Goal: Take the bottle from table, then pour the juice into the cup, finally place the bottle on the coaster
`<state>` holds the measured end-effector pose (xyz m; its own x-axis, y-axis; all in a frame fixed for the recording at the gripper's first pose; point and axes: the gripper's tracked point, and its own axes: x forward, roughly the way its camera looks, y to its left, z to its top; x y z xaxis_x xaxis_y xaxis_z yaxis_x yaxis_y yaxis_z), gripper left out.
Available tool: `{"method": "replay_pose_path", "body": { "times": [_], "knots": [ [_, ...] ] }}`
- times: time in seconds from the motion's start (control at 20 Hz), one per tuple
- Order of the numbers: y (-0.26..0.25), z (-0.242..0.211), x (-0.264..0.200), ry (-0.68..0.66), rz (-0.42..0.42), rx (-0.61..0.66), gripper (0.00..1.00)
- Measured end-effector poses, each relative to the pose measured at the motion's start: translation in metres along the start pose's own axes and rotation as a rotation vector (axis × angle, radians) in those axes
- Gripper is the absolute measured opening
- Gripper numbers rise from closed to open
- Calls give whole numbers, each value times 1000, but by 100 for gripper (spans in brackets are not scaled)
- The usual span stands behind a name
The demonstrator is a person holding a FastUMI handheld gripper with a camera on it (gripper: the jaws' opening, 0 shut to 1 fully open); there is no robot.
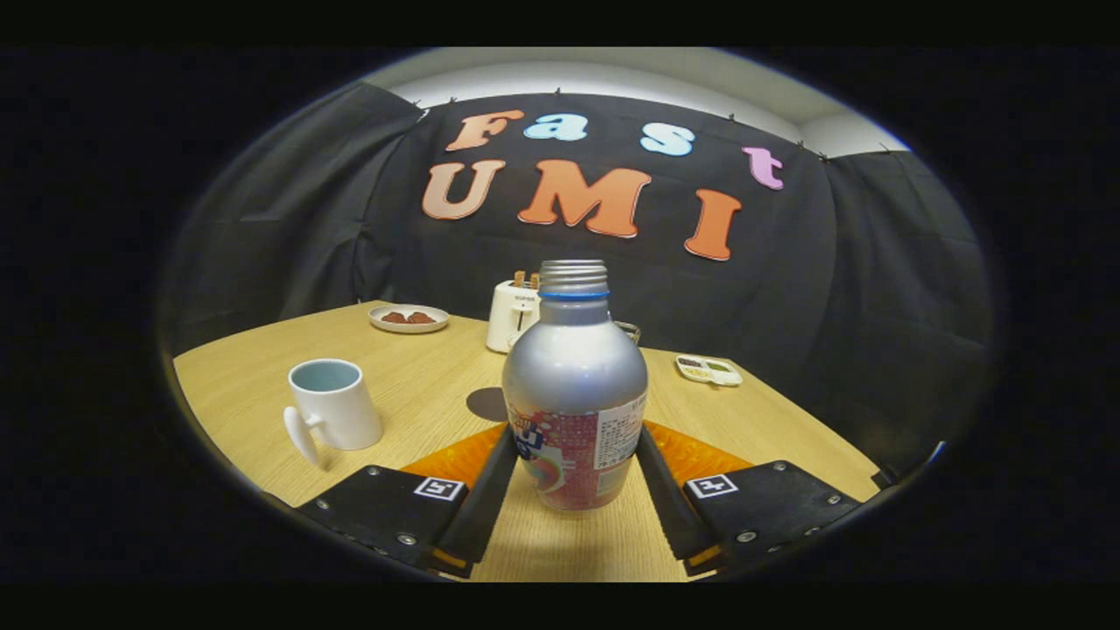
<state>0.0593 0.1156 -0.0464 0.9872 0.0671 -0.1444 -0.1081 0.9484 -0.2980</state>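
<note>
Claw [573, 455]: level, both fingers clamped on upright bottle [575, 385], uncapped.
Surface [420, 376]: wood; cup [332, 407] left of bottle, orange coaster [700, 455] behind fingers.
Room: black cloth wall.

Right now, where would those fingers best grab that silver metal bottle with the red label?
Probably on the labelled lower body of the silver metal bottle, straight on from the side, level with the wooden table. It stands upright, its sides are straight there, and the shoulder tapers above. The gripper already brackets that part, fingers seemingly touching.
</note>
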Motion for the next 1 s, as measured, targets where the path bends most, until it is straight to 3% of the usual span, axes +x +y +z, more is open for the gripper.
{"method": "replay_pose_path", "body": {
  "times": [0.7, 1.0],
  "knots": [
    [64, 26, 12, -5, 43, -313, 77],
    [69, 26, 24, 4, -9, -583, 78]
  ]
}}
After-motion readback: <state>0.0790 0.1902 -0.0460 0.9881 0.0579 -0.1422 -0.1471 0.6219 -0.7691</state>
